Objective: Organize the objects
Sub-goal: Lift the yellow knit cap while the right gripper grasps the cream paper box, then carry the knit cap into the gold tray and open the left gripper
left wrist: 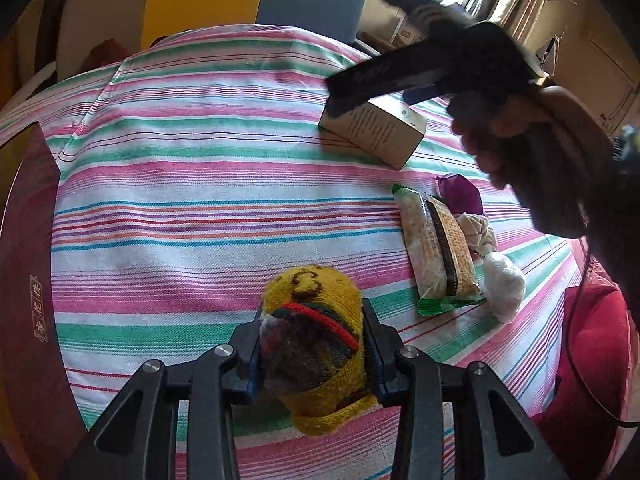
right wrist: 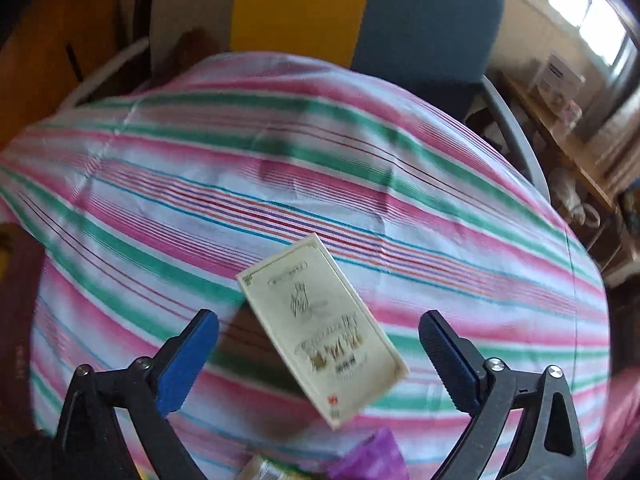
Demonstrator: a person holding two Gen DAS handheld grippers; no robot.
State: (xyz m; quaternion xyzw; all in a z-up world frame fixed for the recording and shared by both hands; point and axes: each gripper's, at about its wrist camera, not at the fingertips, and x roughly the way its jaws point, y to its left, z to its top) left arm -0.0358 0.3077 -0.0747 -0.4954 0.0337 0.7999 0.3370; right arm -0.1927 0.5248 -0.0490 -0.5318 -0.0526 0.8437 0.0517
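Now we are hovering the right gripper (right wrist: 319, 354), jaws spread wide and empty, over the cream box (right wrist: 320, 328) lying mid-tablecloth (right wrist: 200, 200), its long axis skewed to the jaws; our left gripper (left wrist: 312, 354) is clamping the yellow knitted toy (left wrist: 316, 336).

On your bench (left wrist: 180, 208) the knitted toy (left wrist: 320, 344) lies nearest you, at the centre. Right of it lies the snack packet (left wrist: 436, 248), with the knotted cloth (left wrist: 500, 272) just beyond. The box (left wrist: 380, 132) sits farther back, right.
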